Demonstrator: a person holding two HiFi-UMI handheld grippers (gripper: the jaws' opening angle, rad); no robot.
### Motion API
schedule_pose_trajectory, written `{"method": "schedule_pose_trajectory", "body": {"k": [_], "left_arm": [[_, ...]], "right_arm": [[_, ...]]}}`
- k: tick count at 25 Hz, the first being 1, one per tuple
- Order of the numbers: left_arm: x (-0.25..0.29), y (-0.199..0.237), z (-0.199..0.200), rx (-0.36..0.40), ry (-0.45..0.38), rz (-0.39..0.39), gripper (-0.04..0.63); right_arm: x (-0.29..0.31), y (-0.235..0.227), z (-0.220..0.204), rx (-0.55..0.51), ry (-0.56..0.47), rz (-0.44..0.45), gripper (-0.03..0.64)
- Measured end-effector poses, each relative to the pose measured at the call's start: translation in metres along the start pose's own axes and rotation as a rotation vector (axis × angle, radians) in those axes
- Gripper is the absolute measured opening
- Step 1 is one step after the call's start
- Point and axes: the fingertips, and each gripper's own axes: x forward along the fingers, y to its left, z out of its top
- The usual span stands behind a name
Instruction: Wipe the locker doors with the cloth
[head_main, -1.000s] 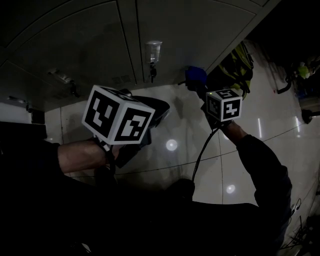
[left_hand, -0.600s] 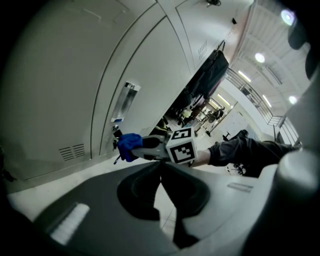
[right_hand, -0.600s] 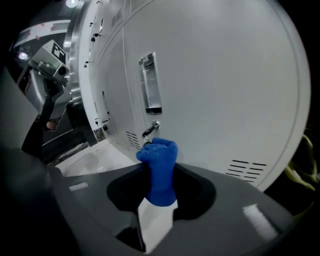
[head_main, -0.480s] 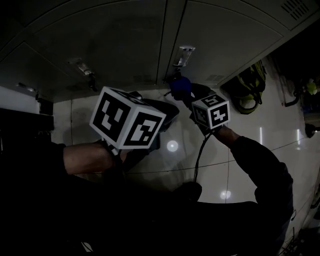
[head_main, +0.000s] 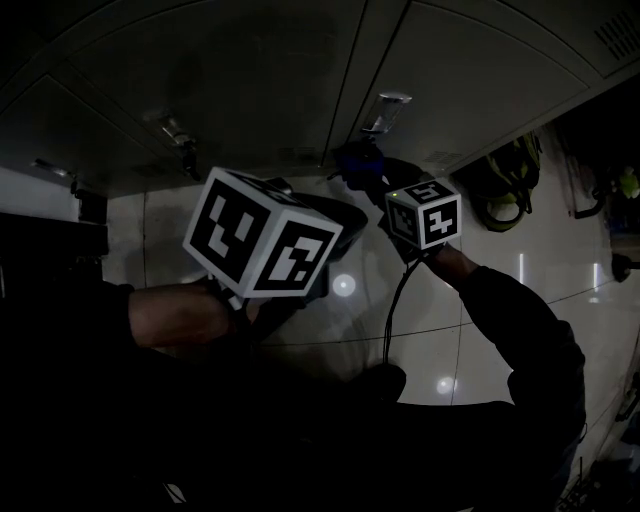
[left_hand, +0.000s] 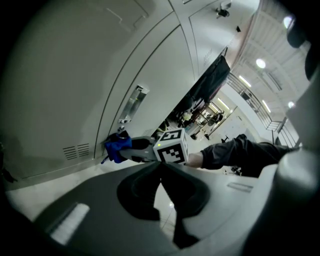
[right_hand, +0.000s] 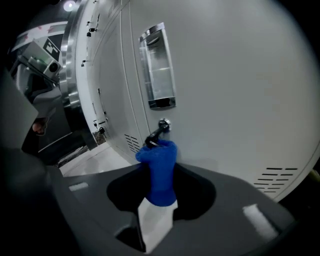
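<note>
At the locker door (right_hand: 240, 100), my right gripper (right_hand: 161, 176) pinched the cloth (right_hand: 159, 157), which might snag the key (right_hand: 156, 134); left gripper (left_hand: 161, 165) sat closed, empty.

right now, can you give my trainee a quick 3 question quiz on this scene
1. True or false: the left gripper holds the cloth.
2. The cloth's top is nearest which? A) the lock B) the vent slots C) the bag
3. Fill in: the right gripper has its jaws shut on the ___.

Key: 1 false, its jaws are together with nothing between them; 2 A; 3 cloth.
</note>
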Motion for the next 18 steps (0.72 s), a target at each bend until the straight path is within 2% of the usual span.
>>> {"method": "schedule_pose_trajectory", "body": {"k": [9,18], "left_arm": [[0.027,-0.011,-0.002,0.016,0.046,-0.002,-0.021],[0.062,-0.029,-0.005,0.043,0.106,-0.009,-0.020]], "right_arm": [[-0.032,-0.053,-0.016,0.014,-0.006,-0.089,0.124],[-0.082,-0.139,-0.049,0.070,0.006,-0.247,0.124]]}}
